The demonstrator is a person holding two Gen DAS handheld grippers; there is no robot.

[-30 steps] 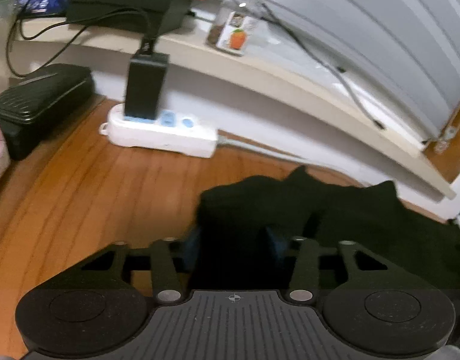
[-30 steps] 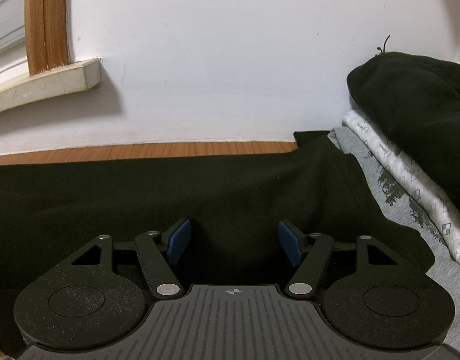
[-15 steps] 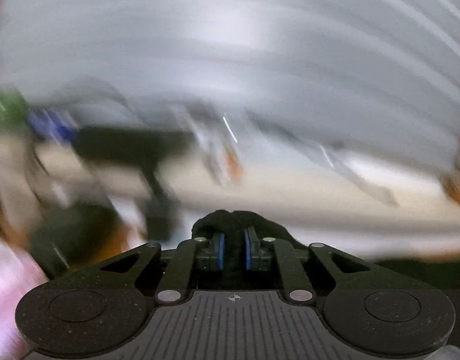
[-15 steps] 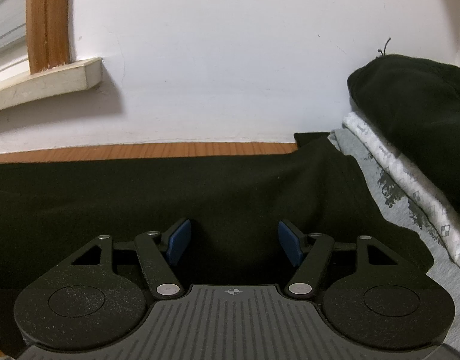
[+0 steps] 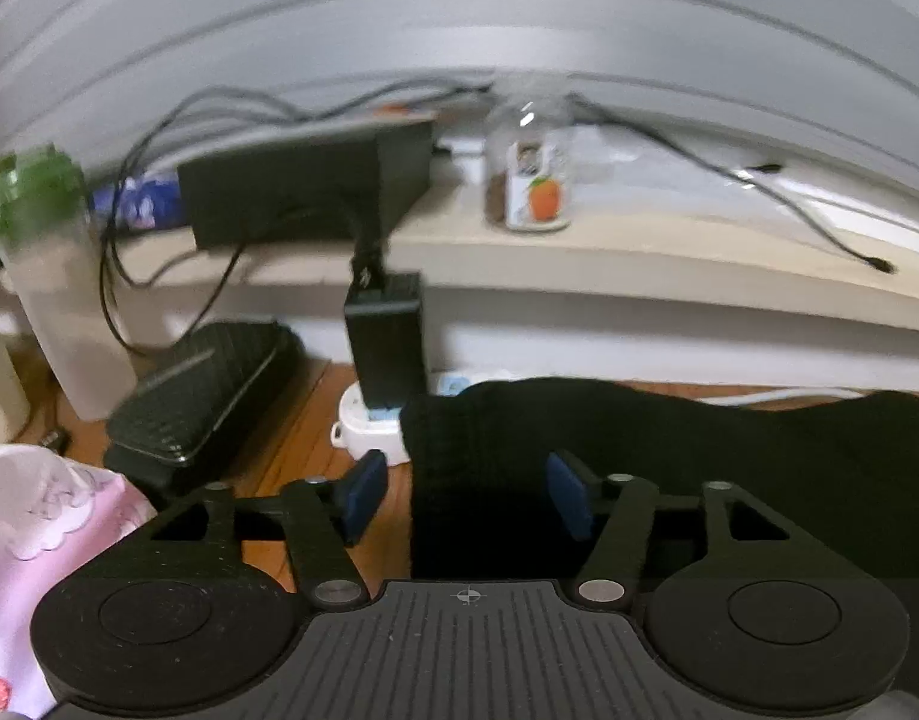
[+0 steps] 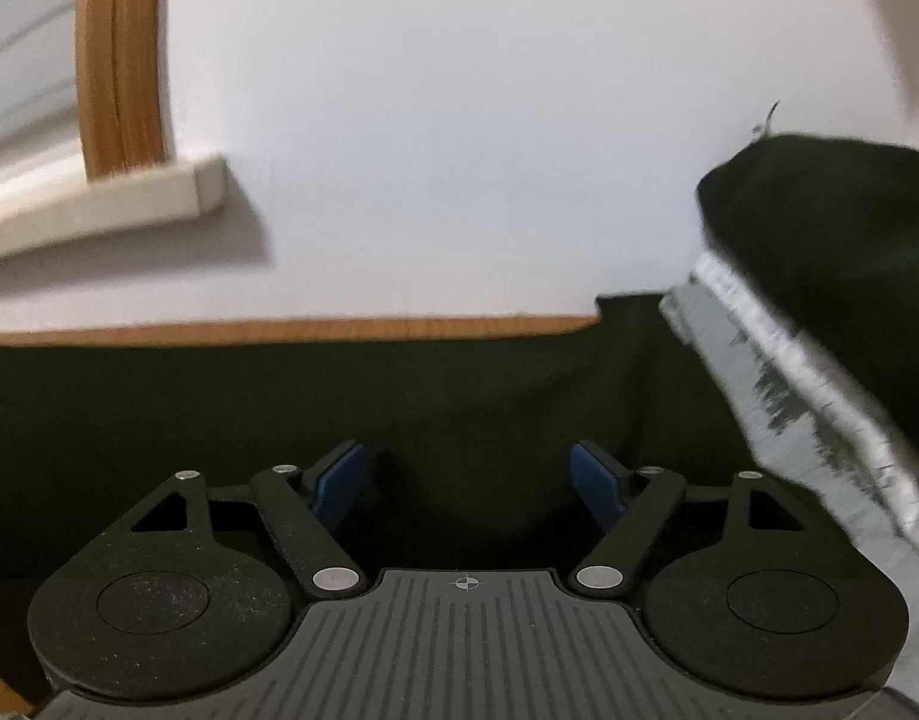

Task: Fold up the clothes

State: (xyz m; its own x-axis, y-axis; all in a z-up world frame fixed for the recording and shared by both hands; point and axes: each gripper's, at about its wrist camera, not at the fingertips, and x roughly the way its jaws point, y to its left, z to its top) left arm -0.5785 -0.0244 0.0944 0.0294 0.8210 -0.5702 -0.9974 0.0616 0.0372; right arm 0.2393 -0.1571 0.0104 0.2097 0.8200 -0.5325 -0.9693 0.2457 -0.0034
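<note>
A black garment [image 5: 669,468] lies on the wooden table, its left edge folded into a thick straight hem. My left gripper [image 5: 466,495] is open over that left edge; the cloth lies between and under the blue pads [image 5: 360,495], not pinched. In the right wrist view the same black garment [image 6: 339,414] spreads flat across the table. My right gripper [image 6: 470,486] is open just above it, pads [image 6: 594,486] apart, holding nothing.
Left view: white power strip [image 5: 363,426] with black adapter [image 5: 387,348], black case [image 5: 201,390], pink cloth [image 5: 33,540], clear bottle [image 5: 57,300], jar [image 5: 534,180] on the sill. Right view: stack of grey-and-white folded clothes [image 6: 819,420] under a black one [image 6: 837,222], white wall behind.
My left gripper, shut on the black cloth half a second ago while swinging fast, has opened and let the cloth go. The right gripper stays open and has shifted slightly.
</note>
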